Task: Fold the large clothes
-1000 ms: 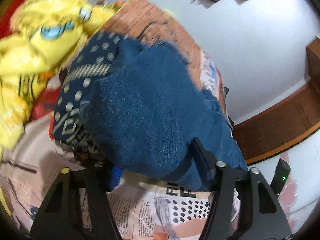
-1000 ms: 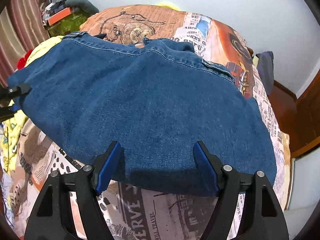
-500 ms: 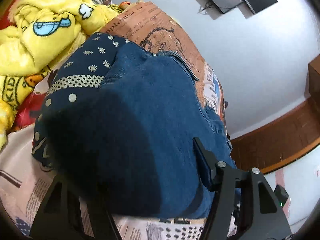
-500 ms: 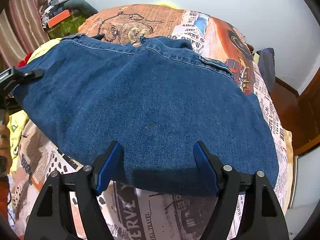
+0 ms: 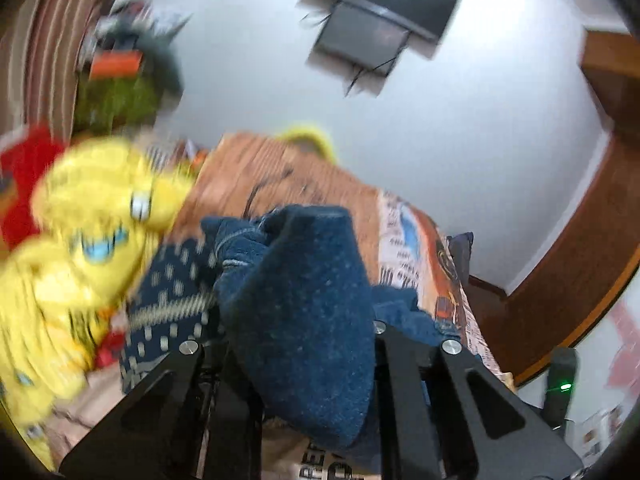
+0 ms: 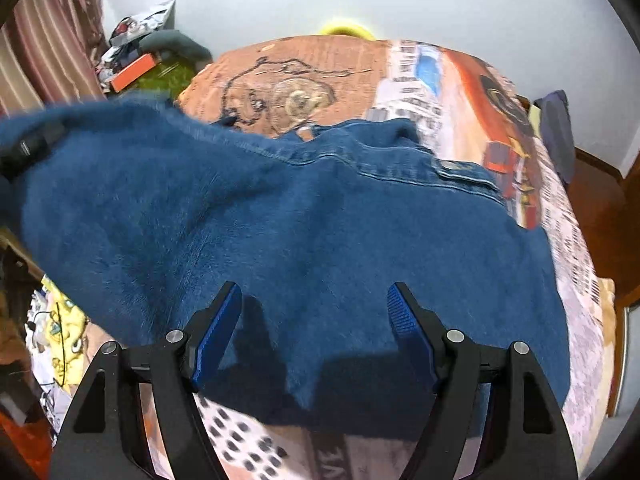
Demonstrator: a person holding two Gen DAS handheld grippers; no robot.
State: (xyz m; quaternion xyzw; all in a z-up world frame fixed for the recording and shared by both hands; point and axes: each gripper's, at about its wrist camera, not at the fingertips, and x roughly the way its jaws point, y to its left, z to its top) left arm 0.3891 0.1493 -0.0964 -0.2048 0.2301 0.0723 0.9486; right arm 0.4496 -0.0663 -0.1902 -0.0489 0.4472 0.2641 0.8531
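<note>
Blue jeans [image 6: 312, 224] lie spread across the printed bedspread [image 6: 424, 80]. My left gripper [image 5: 298, 344] is shut on the jeans' left end [image 5: 304, 304] and holds it lifted off the bed; it shows as a dark shape at the left edge of the right wrist view [image 6: 28, 148]. My right gripper [image 6: 314, 336] is open, its blue pads [image 6: 216, 332] just above the jeans' near edge, touching nothing.
A yellow cartoon blanket [image 5: 84, 240] and a dark dotted garment [image 5: 172, 300] lie left of the jeans. Red cloth [image 5: 24, 184], a green cushion [image 6: 160, 76] and clutter sit by the striped curtain. A wall TV [image 5: 380, 24] hangs above.
My left gripper has risen with the jeans' left end and tilted upward, so the wall and TV fill its view. The right gripper has stayed open in place.
</note>
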